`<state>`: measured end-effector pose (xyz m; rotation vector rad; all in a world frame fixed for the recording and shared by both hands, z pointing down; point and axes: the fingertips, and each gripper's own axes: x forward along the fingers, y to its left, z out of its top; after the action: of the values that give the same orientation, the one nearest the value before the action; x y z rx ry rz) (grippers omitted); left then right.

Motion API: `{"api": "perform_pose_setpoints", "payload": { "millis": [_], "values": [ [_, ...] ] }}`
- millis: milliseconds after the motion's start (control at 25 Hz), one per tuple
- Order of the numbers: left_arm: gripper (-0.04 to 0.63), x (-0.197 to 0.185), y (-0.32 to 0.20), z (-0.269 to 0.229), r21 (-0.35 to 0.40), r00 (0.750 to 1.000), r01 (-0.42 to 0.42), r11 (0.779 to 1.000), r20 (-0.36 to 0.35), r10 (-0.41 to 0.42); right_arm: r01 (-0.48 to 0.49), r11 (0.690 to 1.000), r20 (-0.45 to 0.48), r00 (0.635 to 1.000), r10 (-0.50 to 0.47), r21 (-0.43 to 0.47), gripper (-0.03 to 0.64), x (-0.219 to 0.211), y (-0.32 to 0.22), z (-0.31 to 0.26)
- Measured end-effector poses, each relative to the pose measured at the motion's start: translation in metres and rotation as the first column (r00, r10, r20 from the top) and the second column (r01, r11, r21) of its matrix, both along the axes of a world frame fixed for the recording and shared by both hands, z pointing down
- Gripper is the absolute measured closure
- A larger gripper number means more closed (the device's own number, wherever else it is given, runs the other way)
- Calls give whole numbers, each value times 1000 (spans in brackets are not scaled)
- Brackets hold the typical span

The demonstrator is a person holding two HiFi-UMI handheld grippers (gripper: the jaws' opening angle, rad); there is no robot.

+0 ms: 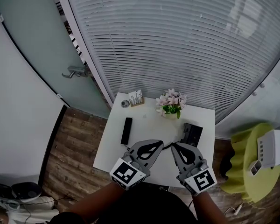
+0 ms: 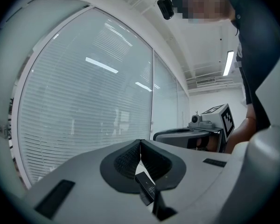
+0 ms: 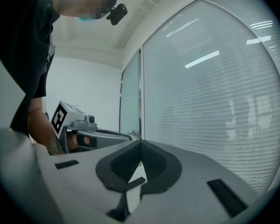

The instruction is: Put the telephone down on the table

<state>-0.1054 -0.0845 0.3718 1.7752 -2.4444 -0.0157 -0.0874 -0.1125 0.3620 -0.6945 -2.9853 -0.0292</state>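
Telephone handset (image 1: 126, 130), a slim black plastic bar, lies flat on the left part of the small white rectangular table (image 1: 111, 149), its length running away from the person. The boxy black telephone base (image 1: 192, 134) sits well apart from it, near the table's right edge. A thin dark cord (image 1: 176, 142) curves out from the base toward the near middle of the tabletop and passes behind the gripper tips.

Both grey grippers hover over the near edge of the table, pointing level toward the window wall and angled in toward each other. The left gripper (image 1: 159, 144) has its jaws pressed together with nothing between them. Through the hollow behind its pads, its own view shows only the white tabletop and the end of a black bar. The right gripper (image 1: 175, 147) is likewise closed and empty — its pads meet at the tip. Neither touches the handset or the base.

At the far edge of the table stand a small pot of pink flowers with green leaves (image 1: 171, 103), a wooden holder of white cards (image 1: 136, 98) and a small round silvery object (image 1: 125, 104). A lime-green wavy-sided stool (image 1: 242, 171) stands to the right of the table, bearing a white box (image 1: 274, 148). Closed white slatted blinds (image 1: 177, 41) fill the glass wall behind.
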Motion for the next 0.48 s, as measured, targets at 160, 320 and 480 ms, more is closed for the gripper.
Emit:
{"api": "perform_pose_setpoints", "payload": {
  "millis": [160,320,480],
  "values": [
    [586,0,-1,0,-6,1000,-5,1000,6,5,-7,1000,-1,1000,7,0,595,-2,-2,0],
    [586,-1,-1,1,-15,1000,-7,1000,11,7,-10,1000,3,1000,10,1,595,-3,-2,0],
    [586,-1,-1,4,-20,1000,-7,1000,13,7,-16,1000,2,1000,16,1,595,-6,-3,2]
  ]
}}
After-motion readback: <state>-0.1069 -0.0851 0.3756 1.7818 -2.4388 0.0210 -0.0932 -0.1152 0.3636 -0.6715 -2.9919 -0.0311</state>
